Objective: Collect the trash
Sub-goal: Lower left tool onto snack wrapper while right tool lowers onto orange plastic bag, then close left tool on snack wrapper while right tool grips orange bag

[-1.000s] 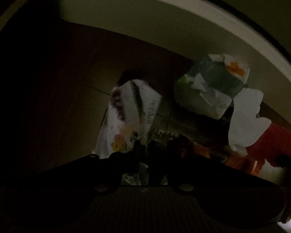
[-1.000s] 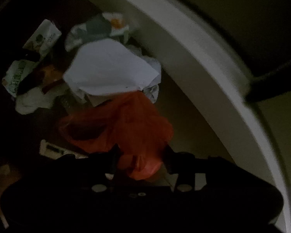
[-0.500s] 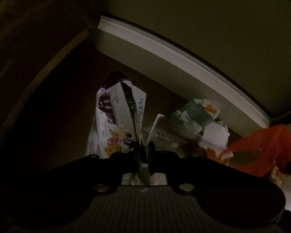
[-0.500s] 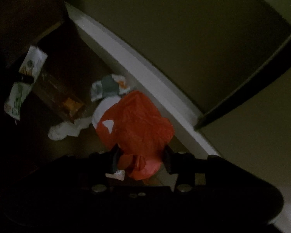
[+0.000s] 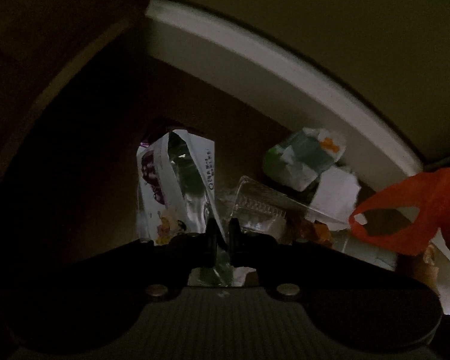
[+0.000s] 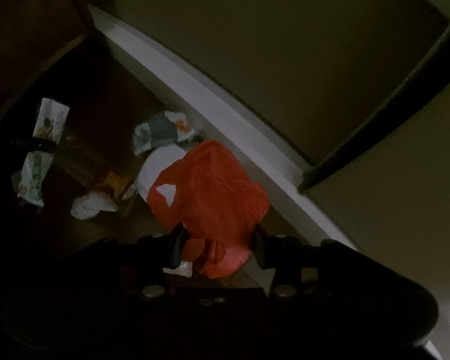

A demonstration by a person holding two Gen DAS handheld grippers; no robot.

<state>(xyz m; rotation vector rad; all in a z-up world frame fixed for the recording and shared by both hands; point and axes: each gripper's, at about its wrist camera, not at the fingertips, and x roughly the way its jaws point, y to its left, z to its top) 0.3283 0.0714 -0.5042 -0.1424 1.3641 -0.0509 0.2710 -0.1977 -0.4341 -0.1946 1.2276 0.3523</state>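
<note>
Both views very dim, grainy, softly blurred, with curved fisheye edges.

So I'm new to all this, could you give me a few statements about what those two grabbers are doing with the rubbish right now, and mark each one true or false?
1. The left gripper is clamped on a printed snack wrapper. True.
2. The right gripper holds a blue bag. False: orange plastic bag sits between its fingers, which stand fairly wide apart.
3. A crumpled white tissue lies on the floor to the left of the orange bag. True.
4. The rubbish lies in the middle of the room, far from any wall. False: it sits close to the white baseboard.
5. A clear plastic container lies just right of the held wrapper. True.
</note>
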